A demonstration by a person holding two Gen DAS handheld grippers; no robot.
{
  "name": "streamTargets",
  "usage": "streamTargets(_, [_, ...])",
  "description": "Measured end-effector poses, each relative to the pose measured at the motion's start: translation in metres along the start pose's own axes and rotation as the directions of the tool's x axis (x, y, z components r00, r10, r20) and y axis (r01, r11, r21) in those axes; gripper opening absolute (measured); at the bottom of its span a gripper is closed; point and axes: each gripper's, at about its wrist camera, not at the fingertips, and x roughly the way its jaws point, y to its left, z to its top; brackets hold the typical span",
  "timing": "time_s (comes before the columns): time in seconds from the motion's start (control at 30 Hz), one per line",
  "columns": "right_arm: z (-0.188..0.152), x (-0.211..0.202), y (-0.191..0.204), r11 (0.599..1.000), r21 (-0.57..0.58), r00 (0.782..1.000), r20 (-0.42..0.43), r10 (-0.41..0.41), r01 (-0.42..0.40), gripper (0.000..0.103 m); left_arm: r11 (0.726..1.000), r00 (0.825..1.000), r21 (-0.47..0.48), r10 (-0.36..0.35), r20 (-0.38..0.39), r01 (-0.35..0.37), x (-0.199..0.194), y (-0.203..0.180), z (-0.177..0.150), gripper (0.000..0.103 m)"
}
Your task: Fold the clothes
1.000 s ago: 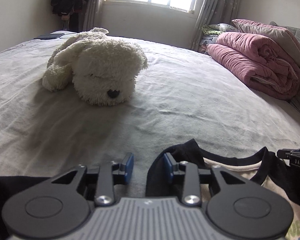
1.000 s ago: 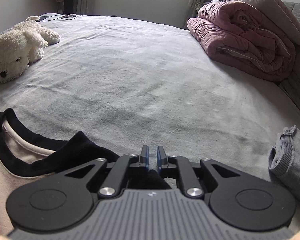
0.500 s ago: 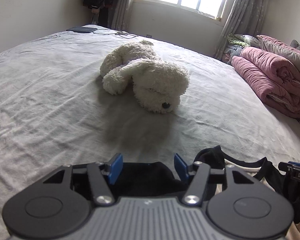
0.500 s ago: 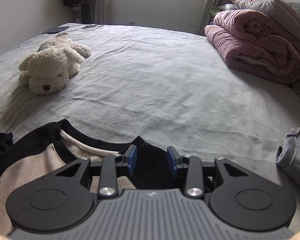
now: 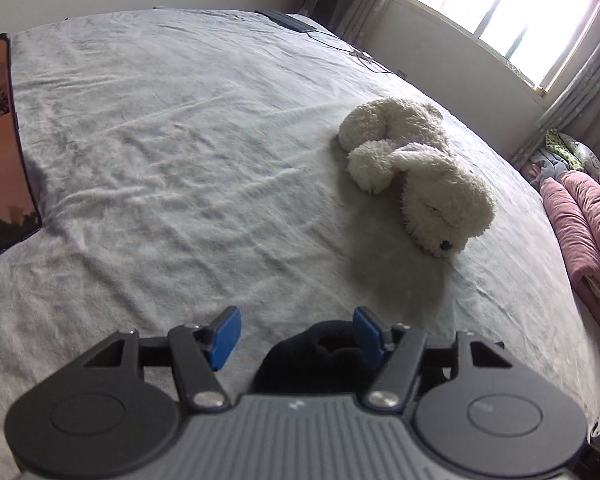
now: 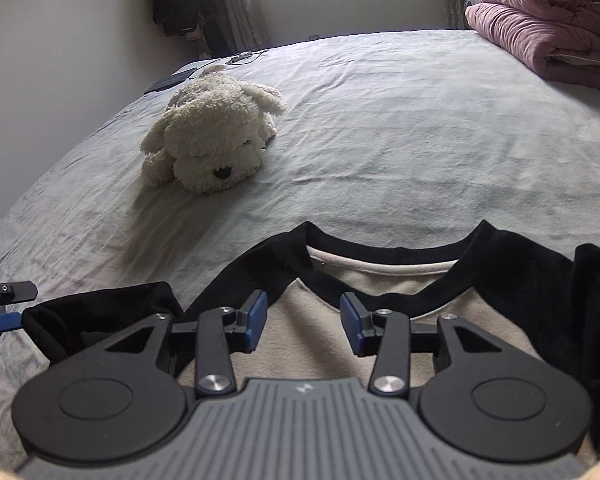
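A beige shirt (image 6: 324, 332) with a black collar and black sleeves lies flat on the grey bed sheet (image 6: 380, 140). My right gripper (image 6: 303, 322) hovers open over the shirt's chest, just below the collar, holding nothing. The shirt's left black sleeve (image 6: 92, 316) lies bunched at the lower left of the right wrist view. In the left wrist view my left gripper (image 5: 296, 336) stands wide open, and the black sleeve cuff (image 5: 320, 352) sits between its fingers, close to the right fingertip (image 5: 367, 334). The rest of the shirt is hidden there.
A white plush dog (image 6: 212, 136) (image 5: 416, 176) lies on the bed beyond the shirt. A rolled pink quilt (image 6: 548, 24) rests at the far right. A tablet-like screen (image 5: 0, 148) stands at the left bed edge. Part of the left gripper (image 6: 4, 292) shows at the right view's left edge.
Both grippers opened wider. The right gripper let go of the black shoulder and moved left over the shirt's chest. The left gripper swung left and rose, with the sleeve cuff between its fingers.
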Motion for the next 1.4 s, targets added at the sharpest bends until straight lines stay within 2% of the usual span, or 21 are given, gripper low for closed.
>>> streamTargets(0.1, [-0.008, 0.01, 0.011, 0.999, -0.002, 0.999, -0.006, 0.037, -0.037, 0.048, 1.0, 0.999, -0.015, -0.02, -0.045, 0.02, 0.007, 0.004, 0.001, 0.063])
streamTargets(0.27, [-0.025, 0.015, 0.012, 0.996, 0.012, 0.994, 0.059, 0.089, -0.09, 0.056, 0.997, 0.986, -0.032, -0.068, -0.15, 0.064, 0.02, 0.001, -0.004, 0.063])
streamTargets(0.43, [-0.042, 0.016, 0.003, 0.99, 0.025, 0.98, 0.144, 0.137, -0.142, 0.061, 0.997, 0.987, 0.064, -0.022, -0.162, 0.033, 0.027, -0.01, -0.013, 0.063])
streamTargets(0.5, [-0.04, 0.014, 0.005, 0.989, 0.002, 0.979, 0.14, 0.148, -0.149, 0.064, 0.995, 0.987, 0.1, 0.008, -0.161, 0.008, 0.031, -0.014, -0.017, 0.062])
streamTargets(0.53, [-0.041, 0.014, 0.004, 0.988, -0.003, 0.978, 0.139, 0.153, -0.154, 0.064, 0.993, 0.987, 0.116, 0.027, -0.157, -0.009, 0.033, -0.016, -0.019, 0.056])
streamTargets(0.57, [-0.041, 0.014, 0.004, 0.987, -0.008, 0.977, 0.139, 0.159, -0.16, 0.064, 0.991, 0.987, 0.133, 0.047, -0.153, -0.026, 0.035, -0.018, -0.021, 0.045])
streamTargets(0.67, [-0.042, 0.013, 0.002, 0.984, -0.021, 0.975, 0.136, 0.176, -0.175, 0.065, 0.979, 0.988, 0.192, 0.093, -0.124, -0.068, 0.035, -0.025, -0.024, 0.029])
streamTargets(0.83, [-0.043, 0.014, 0.001, 0.983, -0.011, 0.973, 0.137, 0.184, -0.184, 0.066, 0.945, 0.988, 0.295, 0.154, -0.012, -0.143, 0.022, -0.036, -0.024, 0.027])
streamTargets(0.93, [-0.044, 0.013, 0.002, 0.984, -0.018, 0.974, 0.138, 0.178, -0.177, 0.066, 0.914, 0.974, 0.338, 0.208, 0.089, -0.226, 0.015, -0.038, -0.02, 0.027])
streamTargets(1.0, [-0.044, 0.013, 0.003, 0.985, -0.023, 0.975, 0.139, 0.174, -0.173, 0.067, 0.901, 0.964, 0.344, 0.233, 0.13, -0.264, 0.012, -0.036, -0.017, 0.027])
streamTargets(1.13, [-0.044, 0.013, 0.004, 0.986, -0.034, 0.976, 0.139, 0.169, -0.166, 0.068, 0.893, 0.951, 0.332, 0.264, 0.159, -0.304, 0.01, -0.028, -0.009, 0.027])
streamTargets(1.27, [-0.045, 0.014, 0.005, 0.986, -0.041, 0.976, 0.137, 0.167, -0.163, 0.068, 0.871, 0.93, 0.332, 0.317, 0.185, -0.363, 0.012, -0.021, -0.005, 0.027])
streamTargets(1.4, [-0.045, 0.013, 0.004, 0.985, -0.039, 0.975, 0.137, 0.172, -0.169, 0.069, 0.872, 0.924, 0.309, 0.343, 0.171, -0.381, 0.012, -0.01, 0.0, 0.028])
